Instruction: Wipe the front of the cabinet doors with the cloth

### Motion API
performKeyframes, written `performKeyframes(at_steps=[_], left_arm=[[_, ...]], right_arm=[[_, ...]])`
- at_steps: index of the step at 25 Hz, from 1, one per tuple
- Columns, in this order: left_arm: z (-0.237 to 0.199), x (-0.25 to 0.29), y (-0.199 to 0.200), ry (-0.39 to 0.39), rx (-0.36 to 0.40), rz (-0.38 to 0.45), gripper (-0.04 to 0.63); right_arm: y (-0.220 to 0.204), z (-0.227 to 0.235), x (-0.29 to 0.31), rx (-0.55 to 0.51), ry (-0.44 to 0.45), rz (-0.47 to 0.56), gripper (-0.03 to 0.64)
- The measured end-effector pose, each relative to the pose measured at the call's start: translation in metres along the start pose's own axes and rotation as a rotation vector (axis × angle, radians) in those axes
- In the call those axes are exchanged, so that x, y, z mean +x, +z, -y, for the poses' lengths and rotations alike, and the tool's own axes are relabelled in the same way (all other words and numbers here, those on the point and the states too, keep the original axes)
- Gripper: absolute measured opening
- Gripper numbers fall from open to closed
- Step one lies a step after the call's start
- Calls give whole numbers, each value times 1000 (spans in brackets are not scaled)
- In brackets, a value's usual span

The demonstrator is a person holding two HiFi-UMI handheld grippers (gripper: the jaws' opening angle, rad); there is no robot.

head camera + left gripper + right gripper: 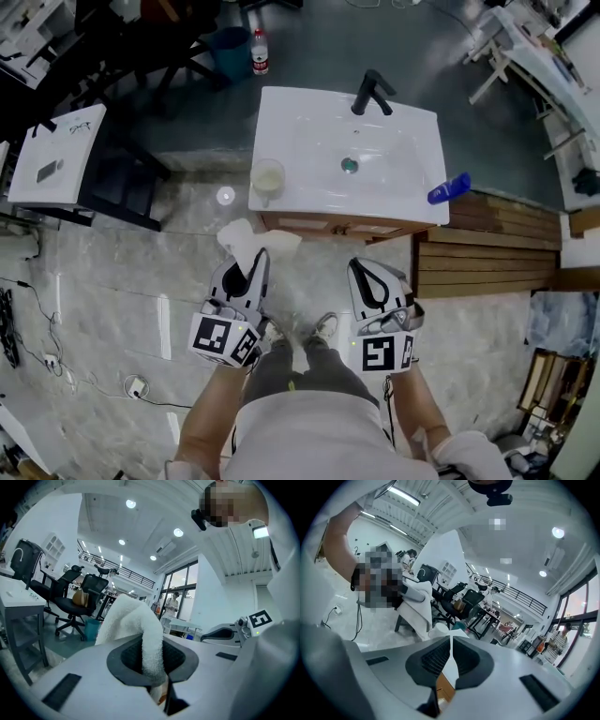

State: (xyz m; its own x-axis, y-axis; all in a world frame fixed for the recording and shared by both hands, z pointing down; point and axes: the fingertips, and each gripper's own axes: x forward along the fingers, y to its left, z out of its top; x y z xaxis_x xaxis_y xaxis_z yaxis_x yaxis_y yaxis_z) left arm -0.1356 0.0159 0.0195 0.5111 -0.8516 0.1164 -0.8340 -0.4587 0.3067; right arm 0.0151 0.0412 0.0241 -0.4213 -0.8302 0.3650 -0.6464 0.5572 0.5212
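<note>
In the head view we see a person standing before a white washbasin [309, 187] with a black tap [371, 92]. Below the basin only a narrow strip of the wooden cabinet doors [333, 226] shows. The left hand-held gripper [251, 267] points toward the cabinet's left corner. It carries the white cloth [246, 240], which is near the doors, but we cannot tell if it touches them. The right hand-held gripper [373, 281] is beside the left one, a little apart from the cabinet. A cup [267, 177] stands on the basin's left front corner and a blue bottle [449, 188] lies at its right edge.

In the left gripper view the left hand-held gripper [152, 660] is clamped on the cloth [133, 625]. The cloth rises between the dark pads [180, 660] and folds over to the left. The right hand-held gripper [229, 632] shows at the right side.

In the right gripper view the jaws of the right hand-held gripper [450, 660] are together, with only a thin slit between them and nothing held. Under the jaws a piece of the wooden cabinet [443, 686] is visible.
</note>
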Motion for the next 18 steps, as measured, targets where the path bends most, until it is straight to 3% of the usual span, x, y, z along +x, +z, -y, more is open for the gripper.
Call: performKeyframes(at_steps=[7, 18], left_arm=[[2, -11, 36, 16, 30, 50, 58], [-2, -35, 62, 51, 40, 70, 58]], right_arm=[[12, 14, -10, -2, -29, 21, 44], [15, 44, -37, 5, -103, -6, 44]])
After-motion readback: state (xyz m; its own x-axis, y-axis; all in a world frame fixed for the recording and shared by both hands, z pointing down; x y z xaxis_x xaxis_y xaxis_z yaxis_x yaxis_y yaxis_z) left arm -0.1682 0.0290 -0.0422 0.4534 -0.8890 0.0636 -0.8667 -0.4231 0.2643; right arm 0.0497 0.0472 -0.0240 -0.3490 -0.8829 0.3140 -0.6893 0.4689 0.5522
